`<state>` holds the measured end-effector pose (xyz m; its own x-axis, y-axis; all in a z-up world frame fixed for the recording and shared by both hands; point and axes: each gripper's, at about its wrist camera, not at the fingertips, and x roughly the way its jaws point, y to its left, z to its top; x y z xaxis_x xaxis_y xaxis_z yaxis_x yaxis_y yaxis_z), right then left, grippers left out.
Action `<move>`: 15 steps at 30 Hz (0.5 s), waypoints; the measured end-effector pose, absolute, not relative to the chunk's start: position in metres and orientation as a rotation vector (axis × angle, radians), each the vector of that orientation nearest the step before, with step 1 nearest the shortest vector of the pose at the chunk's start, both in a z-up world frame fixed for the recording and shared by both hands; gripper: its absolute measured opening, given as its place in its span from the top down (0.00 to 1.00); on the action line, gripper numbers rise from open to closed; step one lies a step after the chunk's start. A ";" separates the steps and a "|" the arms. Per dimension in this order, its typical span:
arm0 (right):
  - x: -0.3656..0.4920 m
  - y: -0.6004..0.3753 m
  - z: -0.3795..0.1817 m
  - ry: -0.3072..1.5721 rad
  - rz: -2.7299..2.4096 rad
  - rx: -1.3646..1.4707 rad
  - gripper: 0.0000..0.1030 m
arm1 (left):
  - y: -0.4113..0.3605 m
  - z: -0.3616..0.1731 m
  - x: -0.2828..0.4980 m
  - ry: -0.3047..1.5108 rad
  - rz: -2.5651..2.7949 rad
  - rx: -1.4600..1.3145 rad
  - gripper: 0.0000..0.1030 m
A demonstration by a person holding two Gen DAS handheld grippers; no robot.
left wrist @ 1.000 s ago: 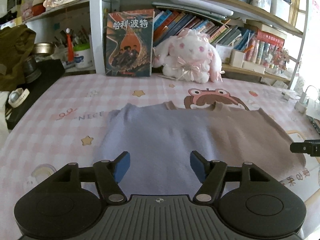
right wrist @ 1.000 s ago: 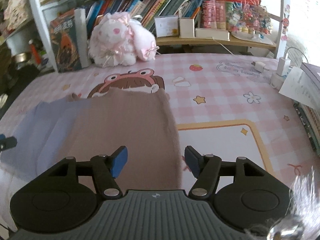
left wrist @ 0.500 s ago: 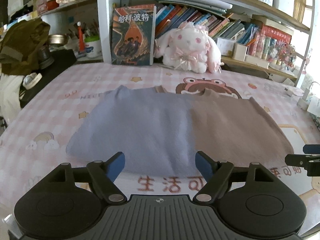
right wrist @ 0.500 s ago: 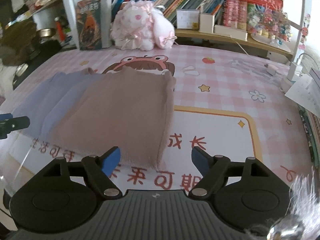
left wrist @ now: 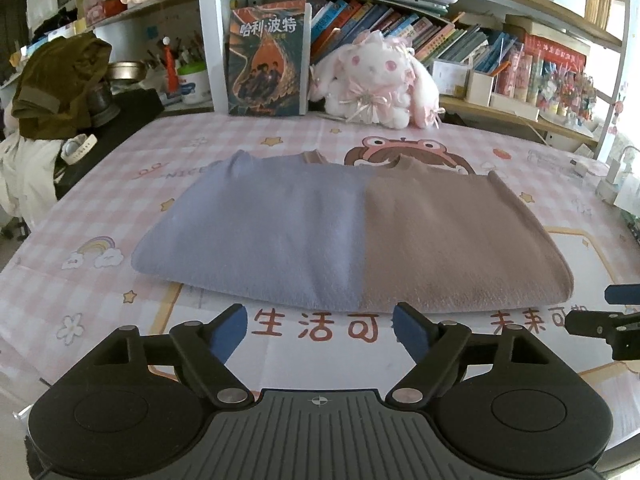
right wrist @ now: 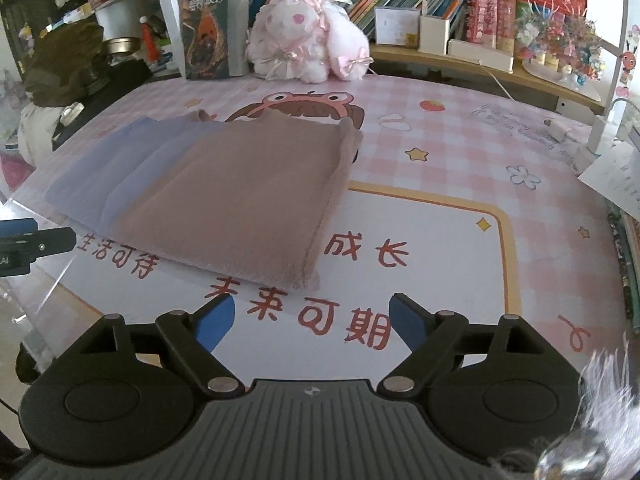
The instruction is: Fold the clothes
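1. A table [left wrist: 100, 184] with a pink checked cartoon mat fills the lower and middle frame.
2. Behind it, across the top, stands a white shelf unit [left wrist: 208, 32] — packed with books [left wrist: 360, 20].
3. A white plush rabbit [left wrist: 376, 80] sits at upper centre.
4. Bright daylight enters from the upper right.

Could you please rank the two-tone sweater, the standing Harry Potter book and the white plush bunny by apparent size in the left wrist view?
1. two-tone sweater, clearly largest.
2. Harry Potter book and plush bunny: too alike to rank; the book is taller, the bunny wider.
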<state>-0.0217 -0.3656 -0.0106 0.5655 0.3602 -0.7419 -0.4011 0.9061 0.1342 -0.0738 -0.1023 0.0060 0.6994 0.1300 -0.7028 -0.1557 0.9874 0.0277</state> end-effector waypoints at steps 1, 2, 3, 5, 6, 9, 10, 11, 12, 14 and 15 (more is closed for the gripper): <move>-0.022 -0.366 -0.011 0.862 0.451 -0.051 0.18 | -0.103 0.006 -0.073 0.781 0.158 -0.032 0.16; -0.023 -0.366 -0.011 0.863 0.455 -0.051 0.18 | -0.103 0.006 -0.072 0.782 0.155 -0.030 0.15; -0.024 -0.365 -0.011 0.864 0.457 -0.051 0.18 | -0.103 0.006 -0.071 0.784 0.150 -0.027 0.15; -0.025 -0.364 -0.011 0.865 0.456 -0.050 0.18 | -0.102 0.005 -0.070 0.791 0.138 -0.019 0.15; -0.026 -0.363 -0.011 0.866 0.455 -0.051 0.18 | -0.102 0.004 -0.069 0.795 0.132 -0.017 0.15; -0.028 -0.359 -0.011 0.871 0.448 -0.061 0.18 | -0.099 0.002 -0.067 0.809 0.118 -0.021 0.15; -0.029 -0.357 -0.011 0.872 0.446 -0.064 0.18 | -0.098 0.001 -0.066 0.815 0.113 -0.023 0.15; -0.030 -0.355 -0.011 0.873 0.445 -0.067 0.17 | -0.096 0.000 -0.065 0.821 0.108 -0.026 0.15; -0.031 -0.353 -0.010 0.875 0.444 -0.069 0.17 | -0.094 -0.001 -0.064 0.828 0.101 -0.030 0.15; -0.031 -0.350 -0.010 0.879 0.440 -0.073 0.17 | -0.086 -0.003 -0.062 0.846 0.081 -0.057 0.15; -0.031 -0.347 -0.010 0.879 0.436 -0.078 0.17 | -0.081 -0.005 -0.060 0.858 0.075 -0.092 0.15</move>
<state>-0.0307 -0.3475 -0.0101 0.5560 0.3379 -0.7594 -0.4007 0.9094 0.1112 -0.0601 -0.0808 -0.0048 0.6519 0.0284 -0.7578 -0.1027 0.9934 -0.0512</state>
